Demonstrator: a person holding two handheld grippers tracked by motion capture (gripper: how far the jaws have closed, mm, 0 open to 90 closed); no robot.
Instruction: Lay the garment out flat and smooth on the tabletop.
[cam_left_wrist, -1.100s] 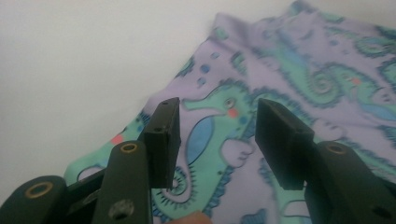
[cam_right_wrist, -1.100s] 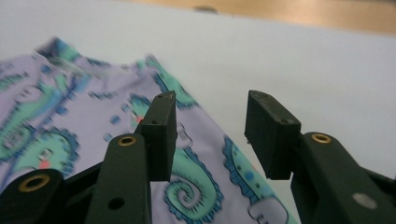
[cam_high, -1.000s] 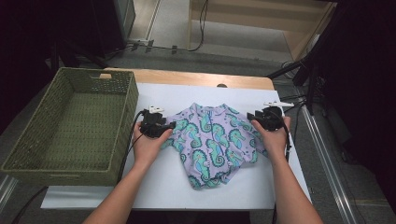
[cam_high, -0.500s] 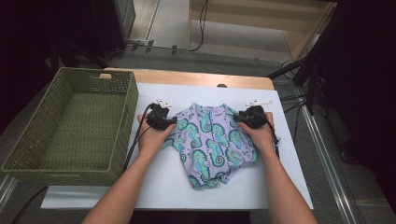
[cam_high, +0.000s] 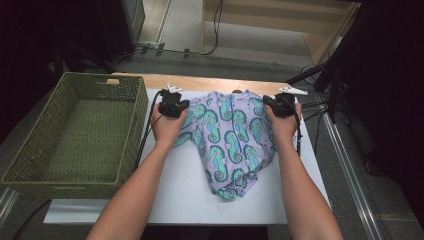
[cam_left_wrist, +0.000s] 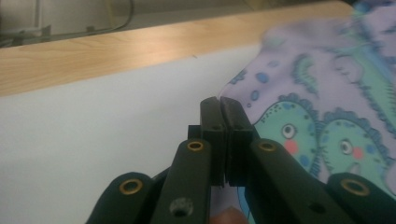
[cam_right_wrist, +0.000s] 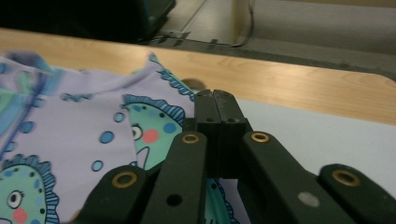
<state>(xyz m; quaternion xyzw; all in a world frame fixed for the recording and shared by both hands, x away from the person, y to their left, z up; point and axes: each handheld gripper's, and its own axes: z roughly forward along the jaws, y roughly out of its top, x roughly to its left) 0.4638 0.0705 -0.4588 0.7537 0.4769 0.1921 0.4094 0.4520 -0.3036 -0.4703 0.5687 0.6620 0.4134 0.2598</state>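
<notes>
A lilac garment (cam_high: 230, 140) printed with teal seahorses lies spread on the white mat (cam_high: 165, 195). My left gripper (cam_high: 174, 105) is at its far left corner and my right gripper (cam_high: 280, 105) at its far right corner. Both have just been closing. In the left gripper view the jaws (cam_left_wrist: 219, 105) meet, with the garment's edge (cam_left_wrist: 317, 107) pinched low between them. The right gripper view shows my right gripper (cam_right_wrist: 214, 95) shut on the garment (cam_right_wrist: 84, 130) at its hem. The cloth hangs taut between the two grips and narrows toward me.
A green woven basket (cam_high: 141, 112) stands to the left of the mat, its near wall beside my left forearm. The wooden table edge (cam_high: 210, 82) runs just beyond the grippers. Cables (cam_high: 310, 107) and a dark stand sit off the right side.
Both grippers closed on the garment's corners and moved away from me toward the far edge. The cloth was dragged with them and stretched out flat.
</notes>
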